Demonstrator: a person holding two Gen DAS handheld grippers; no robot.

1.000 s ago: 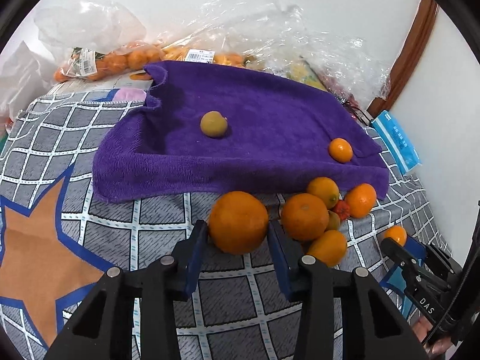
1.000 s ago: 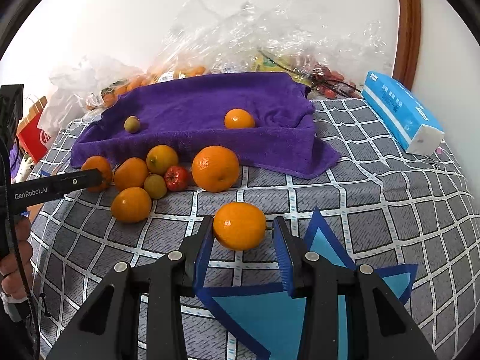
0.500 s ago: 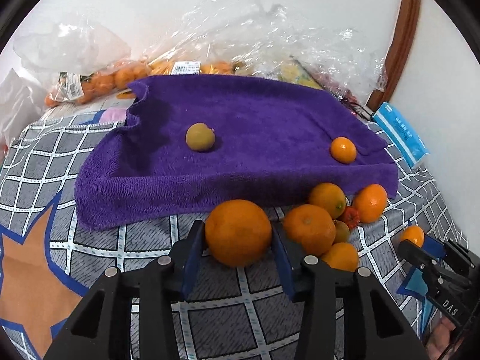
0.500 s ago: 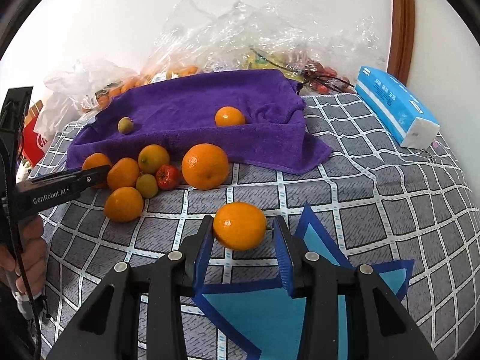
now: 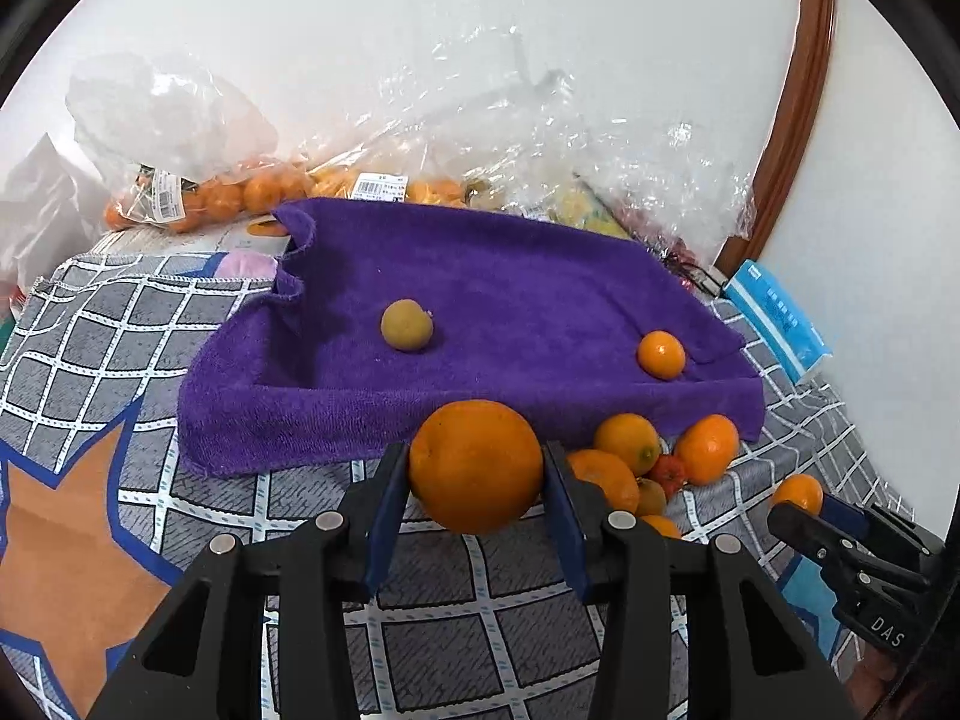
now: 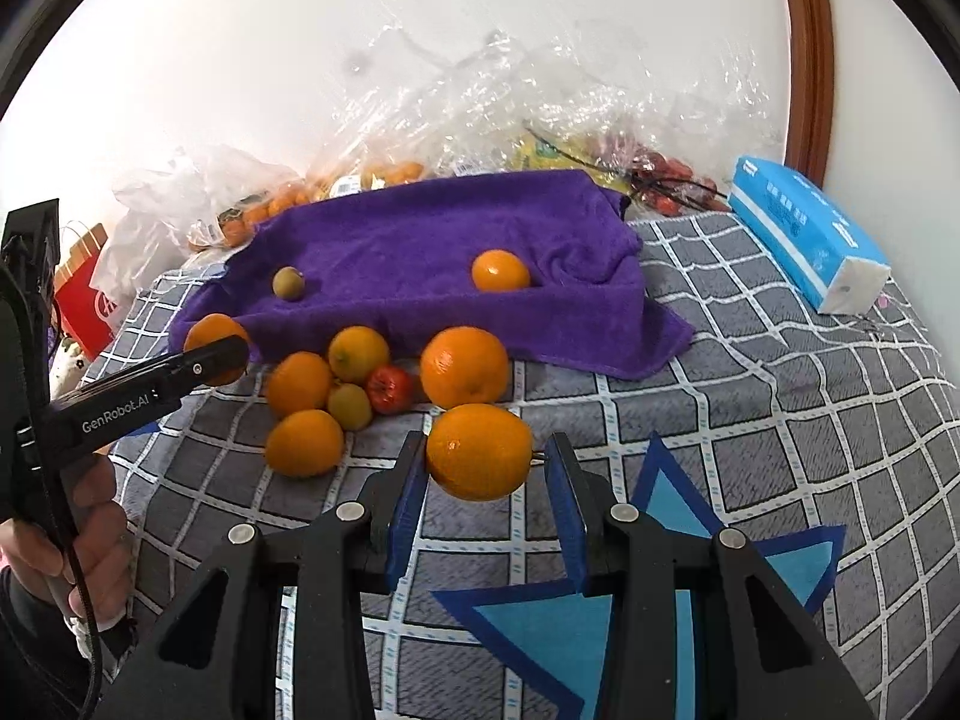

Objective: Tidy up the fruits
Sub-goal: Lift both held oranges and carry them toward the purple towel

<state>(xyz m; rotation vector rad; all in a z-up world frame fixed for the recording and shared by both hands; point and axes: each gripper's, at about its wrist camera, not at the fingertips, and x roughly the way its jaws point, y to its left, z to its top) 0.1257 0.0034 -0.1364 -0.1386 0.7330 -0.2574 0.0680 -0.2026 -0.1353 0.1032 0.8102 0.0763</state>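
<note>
Two fruits lie on the purple towel (image 5: 540, 300) so far, a small orange (image 5: 661, 354) at its right and a green-brown one (image 5: 407, 325) nearer the middle. Both grippers carry more: the left gripper (image 5: 477, 474) is clamped on a big orange (image 5: 476, 465) just near of the towel's edge, and the right gripper (image 6: 480, 462) pinches a smaller one (image 6: 479, 450). Six or so fruits in the pile (image 6: 336, 390) on the checked cloth (image 6: 780, 390) are left, so the job looks barely begun.

- Between my left gripper's (image 5: 477, 501) jaws sits a large orange (image 5: 476, 465), just before the towel's (image 5: 510, 276) front edge.
- On the towel lie two small fruits, well apart.
- A fruit cluster (image 6: 336, 396) lies before the towel.
- A tissue pack (image 6: 804, 240) lies right of the towel.
</note>
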